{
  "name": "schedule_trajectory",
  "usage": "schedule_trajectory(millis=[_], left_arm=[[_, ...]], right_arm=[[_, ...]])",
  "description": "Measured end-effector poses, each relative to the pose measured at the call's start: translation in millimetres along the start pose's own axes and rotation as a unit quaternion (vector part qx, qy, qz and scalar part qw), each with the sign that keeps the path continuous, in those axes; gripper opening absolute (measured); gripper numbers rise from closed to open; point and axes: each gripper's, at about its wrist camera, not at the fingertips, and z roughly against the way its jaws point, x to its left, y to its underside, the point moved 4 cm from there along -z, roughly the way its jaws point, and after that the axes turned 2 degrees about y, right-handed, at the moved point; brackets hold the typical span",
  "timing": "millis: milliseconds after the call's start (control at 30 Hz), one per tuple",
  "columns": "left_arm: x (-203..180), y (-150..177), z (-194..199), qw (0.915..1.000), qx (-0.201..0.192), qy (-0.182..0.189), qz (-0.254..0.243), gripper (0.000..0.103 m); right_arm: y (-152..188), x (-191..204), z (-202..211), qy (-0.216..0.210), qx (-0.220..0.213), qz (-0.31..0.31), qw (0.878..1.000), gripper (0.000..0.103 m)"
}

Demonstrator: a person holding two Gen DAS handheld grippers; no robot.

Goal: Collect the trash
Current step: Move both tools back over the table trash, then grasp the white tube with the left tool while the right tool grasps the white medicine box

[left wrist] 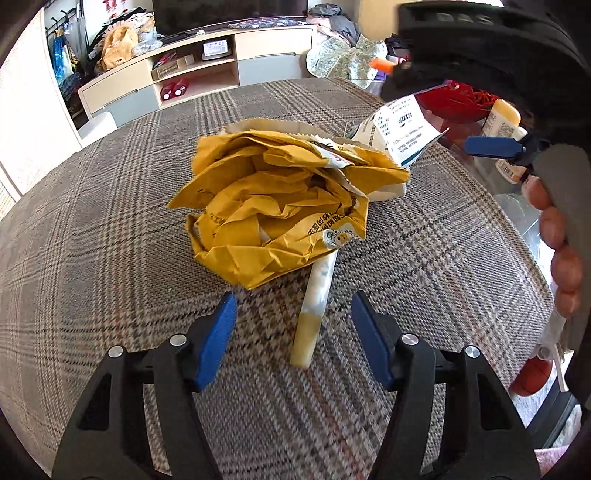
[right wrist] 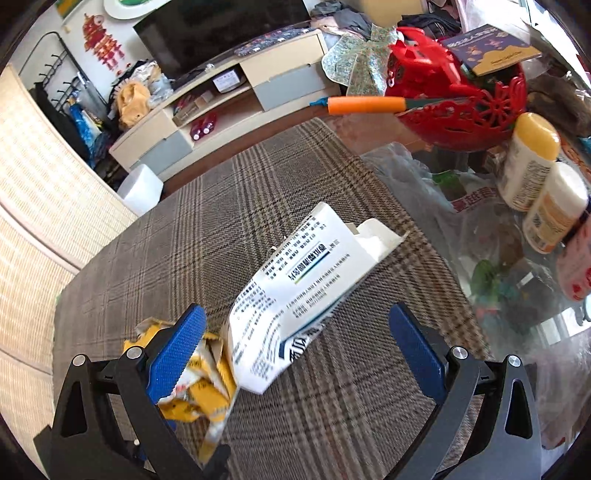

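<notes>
Chinese print covers the white carton (right wrist: 314,266) and yellow wrapper (left wrist: 273,214), too blurred to read.

This was a home, a lived-in sitting room. Along the far wall ran a low cream-and-grey TV cabinet (right wrist: 236,96) with open shelves, and a dark television screen (right wrist: 221,29) stood on top of it. Clothes lay heaped (left wrist: 336,22) at one end of the cabinet, and a yellow plush toy (left wrist: 118,46) sat at the other, beside a black coat rack (right wrist: 55,85). A red paper decoration (right wrist: 101,42) hung on the wall. A plaid cloth (left wrist: 110,221) covered the near surface, next to what looked like a glass tabletop (right wrist: 480,236) crowded with bottles (right wrist: 532,166) and a red basket (right wrist: 465,118).
</notes>
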Motion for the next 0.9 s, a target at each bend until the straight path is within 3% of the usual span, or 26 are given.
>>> schedule_trajectory(millis=[200, 300, 433, 500, 533, 733, 900], left_arm=[[0.5, -10.0, -15.0, 0.9999, -0.004, -0.003, -0.011, 0.043], [-2.5, -13.9, -18.0, 0.9998, -0.008, -0.003, -0.02, 0.029], [-10.3, -13.8, -18.8, 0.9989, -0.01, -0.009, -0.045, 0.02], [-12.7, -11.5, -17.4, 0.9985, -0.008, -0.008, -0.054, 0.013], [-13.3, -9.6, -16.2, 0.9984, -0.006, -0.01, -0.056, 0.012], [-12.7, 10.0, -1.8, 0.9986, 0.006, -0.009, -0.053, 0.011], [-12.5, 37.0, 17.0, 0.999, 0.014, -0.003, -0.043, 0.011]], right_arm=[[-1.9, 9.5, -35.4, 0.004, 0.02, -0.016, 1.0, 0.099], [-2.2, 11.2, -43.8, 0.009, 0.019, -0.019, 1.0, 0.099], [-4.7, 8.3, -48.1, -0.004, 0.014, -0.025, 1.0, 0.088], [-5.6, 5.7, -46.3, 0.002, 0.011, -0.018, 1.0, 0.069], [-5.7, 4.8, -44.7, 0.002, 0.012, -0.013, 1.0, 0.057], [4.3, -6.3, -25.7, 0.021, 0.022, 0.029, 0.999, 0.054], [34.4, -11.0, 3.5, 0.029, 0.03, 0.088, 0.995, 0.045]])
